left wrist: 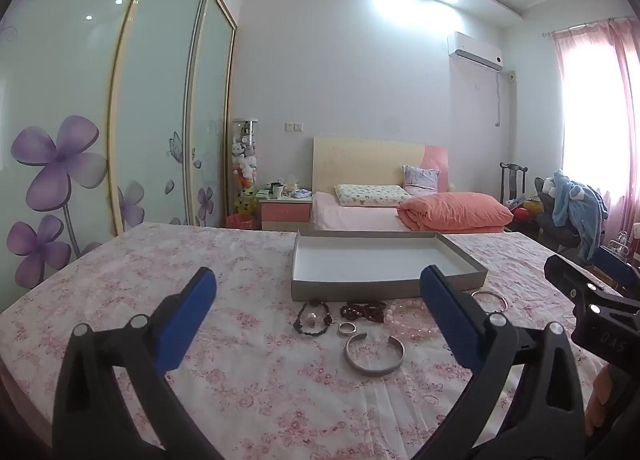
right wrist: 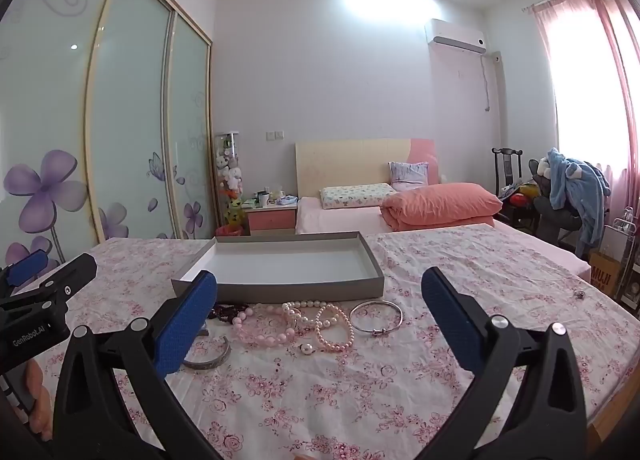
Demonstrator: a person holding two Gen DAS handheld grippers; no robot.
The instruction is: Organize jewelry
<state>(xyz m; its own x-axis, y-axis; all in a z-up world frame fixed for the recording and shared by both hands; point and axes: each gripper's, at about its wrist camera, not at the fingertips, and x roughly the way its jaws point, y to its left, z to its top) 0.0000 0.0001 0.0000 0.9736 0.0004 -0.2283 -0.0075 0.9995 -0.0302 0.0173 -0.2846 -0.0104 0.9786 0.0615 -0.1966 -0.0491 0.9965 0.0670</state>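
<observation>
A shallow grey box (left wrist: pixel 384 287) (right wrist: pixel 304 289) with a white inside stands empty on the floral tablecloth. In front of it lie a dark bead bracelet (left wrist: pixel 313 317), a dark red bead strand (left wrist: pixel 362 310), a small silver ring (left wrist: pixel 347 327), an open silver cuff (left wrist: pixel 375 354) (right wrist: pixel 212 358), pink beads (right wrist: pixel 260 326), pearl strands (right wrist: pixel 334 326) and a thin silver bangle (right wrist: pixel 376 317). My left gripper (left wrist: pixel 318 316) is open and empty above the near table. My right gripper (right wrist: pixel 320 318) is open and empty, just short of the jewelry.
The table (right wrist: pixel 500 280) has a pink floral cloth. A small silver piece (right wrist: pixel 579 293) lies alone at the far right. Behind are a bed (right wrist: pixel 400 212), a nightstand (right wrist: pixel 270 216) and sliding wardrobe doors (right wrist: pixel 120 140).
</observation>
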